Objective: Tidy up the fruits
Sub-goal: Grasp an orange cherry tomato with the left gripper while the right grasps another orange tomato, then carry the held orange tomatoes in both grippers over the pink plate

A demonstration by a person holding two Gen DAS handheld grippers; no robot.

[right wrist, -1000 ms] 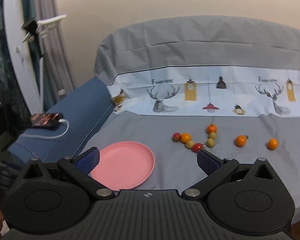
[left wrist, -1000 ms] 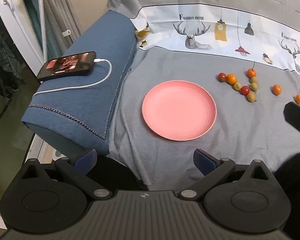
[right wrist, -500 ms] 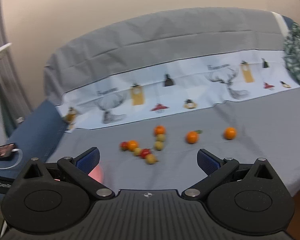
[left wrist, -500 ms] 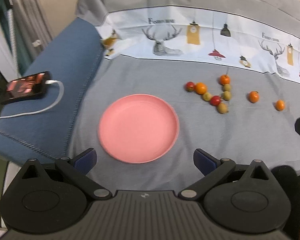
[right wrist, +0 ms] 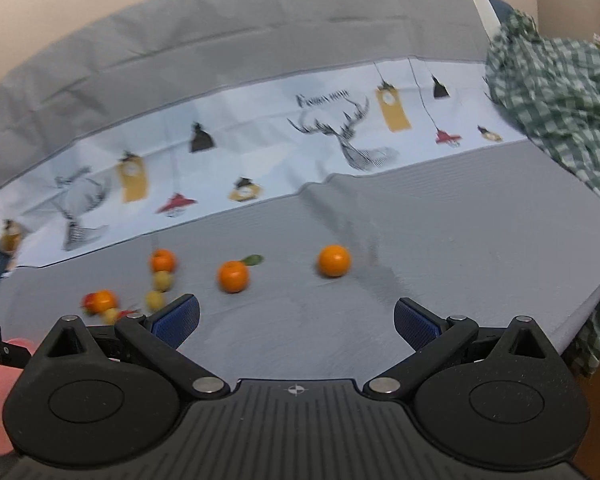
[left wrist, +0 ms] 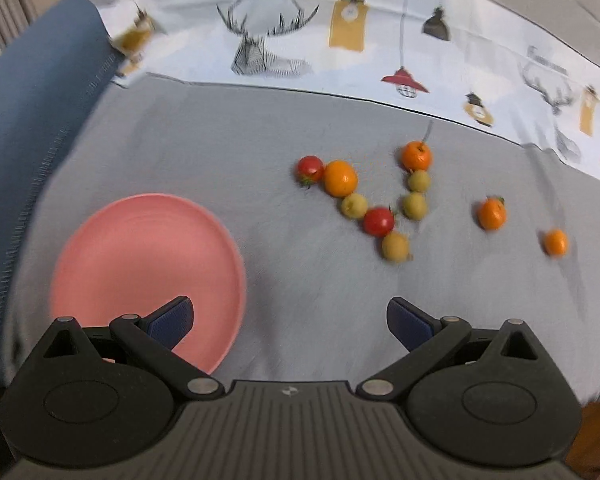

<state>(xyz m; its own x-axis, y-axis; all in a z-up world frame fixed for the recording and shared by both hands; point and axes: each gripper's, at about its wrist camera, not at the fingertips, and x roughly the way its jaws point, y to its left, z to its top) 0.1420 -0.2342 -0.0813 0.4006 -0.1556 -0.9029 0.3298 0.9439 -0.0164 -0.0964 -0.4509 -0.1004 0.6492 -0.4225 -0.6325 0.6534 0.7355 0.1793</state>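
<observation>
Nothing has been gathered yet: the pink plate lies bare on the grey sheet, and all the fruit sits out on the cloth to its right. The person is in the approach step, both tools raised and neither touching anything.

The left gripper hangs over the near edge of the plate, jaws wide apart and empty. Ahead of it is the main cluster: a red tomato touching an orange, then a yellow-green fruit, a second tomato and another yellow-green one running down in a line. A stemmed orange heads a short column with two more pale fruits below it.

The right gripper points at the open sheet, jaws also spread and holding nothing. Two loose oranges sit beyond it, well apart from the cluster: one with a leaf and a far one. A green checked cloth is heaped at the right end of the bed.

I would judge the next move to be a first pick. The loose oranges look easiest for the right tool, having room on both sides for the fingers. The clustered fruits touch one another, so closing on one there risks nudging its neighbours and setting them rolling on the soft sheet. Either way the tool must drop low, straddle one fruit, and close gently before carrying it across to the plate.
</observation>
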